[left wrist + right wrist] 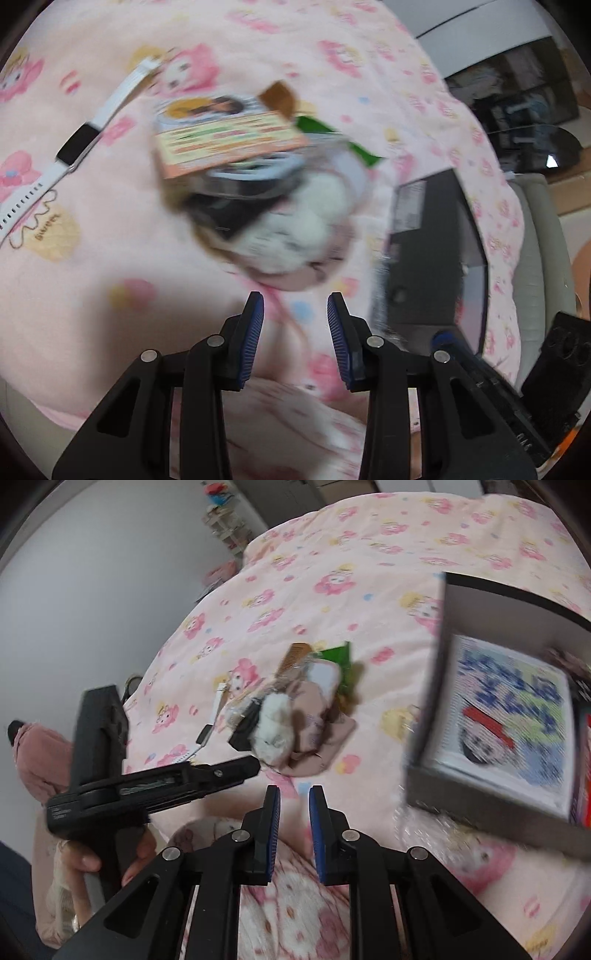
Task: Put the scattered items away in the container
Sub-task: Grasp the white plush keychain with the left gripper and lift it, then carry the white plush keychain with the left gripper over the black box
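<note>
One pink blanket [332, 572] printed with cartoon flowers and faces covered the bed and filled most of both views. One dark grey box [491, 709], the container, sat open on it at the right of the right wrist view, blurred, with one printed card or booklet [513, 723] lying flat inside and a red-edged item half hidden at its right wall. In the left wrist view the same box showed at the right, edge-on. The scattered items lay in a single pile at mid-blanket, well apart from the box: one white fluffy toy [273, 723], one brown comb [291, 657], one green packet [338, 655], one pinkish pouch or cloth [317, 716] beneath them, one clear round tub [243, 162] topped by a printed label card, and one black object under the toy that was too blurred to name. One white-strapped smartwatch [79, 146] lay just left of the pile, stretched out flat. The left gripper [295, 325] pointed steeply down toward the near edge of the pile, its jaws partly apart with only blanket showing between them; a hand [110, 856] gripped its handle at the left of the right wrist view. The right gripper [294, 812] also angled down, between pile and box, its blue pads drawn in to a narrow gap and holding nothing.
</note>
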Demonstrator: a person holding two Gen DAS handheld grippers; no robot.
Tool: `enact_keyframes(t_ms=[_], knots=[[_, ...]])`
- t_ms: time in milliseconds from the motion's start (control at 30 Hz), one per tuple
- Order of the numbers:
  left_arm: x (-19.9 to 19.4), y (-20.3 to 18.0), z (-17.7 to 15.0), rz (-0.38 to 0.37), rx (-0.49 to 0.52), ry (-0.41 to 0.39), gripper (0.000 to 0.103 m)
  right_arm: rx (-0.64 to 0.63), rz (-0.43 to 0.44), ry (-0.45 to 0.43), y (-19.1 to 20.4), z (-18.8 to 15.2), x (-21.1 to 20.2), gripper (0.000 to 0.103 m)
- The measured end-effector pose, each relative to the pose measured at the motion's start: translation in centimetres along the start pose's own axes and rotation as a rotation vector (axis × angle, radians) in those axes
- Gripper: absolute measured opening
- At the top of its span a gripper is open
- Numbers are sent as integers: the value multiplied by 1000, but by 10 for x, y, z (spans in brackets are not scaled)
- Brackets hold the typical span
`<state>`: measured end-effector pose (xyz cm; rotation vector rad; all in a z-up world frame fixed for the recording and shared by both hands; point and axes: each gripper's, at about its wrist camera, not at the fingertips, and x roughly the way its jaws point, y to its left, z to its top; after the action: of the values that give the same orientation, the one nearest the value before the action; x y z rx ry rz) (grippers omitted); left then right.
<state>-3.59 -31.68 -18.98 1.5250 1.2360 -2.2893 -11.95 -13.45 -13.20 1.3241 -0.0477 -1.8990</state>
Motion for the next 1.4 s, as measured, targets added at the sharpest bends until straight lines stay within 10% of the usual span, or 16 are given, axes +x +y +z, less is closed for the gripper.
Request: enact_keyframes(t_ms=[400, 567, 1033, 1400], knots=[[19, 53, 36, -31, -140, -51, 52, -32, -36, 67, 8, 68, 109, 39], [31, 55, 42, -101, -148, -17, 49, 25, 63, 143, -4, 62, 136, 24], [-4, -54, -36, -300, 75, 68, 44, 75, 67, -74, -13, -15, -27, 15], [110, -169, -105, -241, 378, 344, 42, 341, -78, -79, -132, -117, -93, 15]])
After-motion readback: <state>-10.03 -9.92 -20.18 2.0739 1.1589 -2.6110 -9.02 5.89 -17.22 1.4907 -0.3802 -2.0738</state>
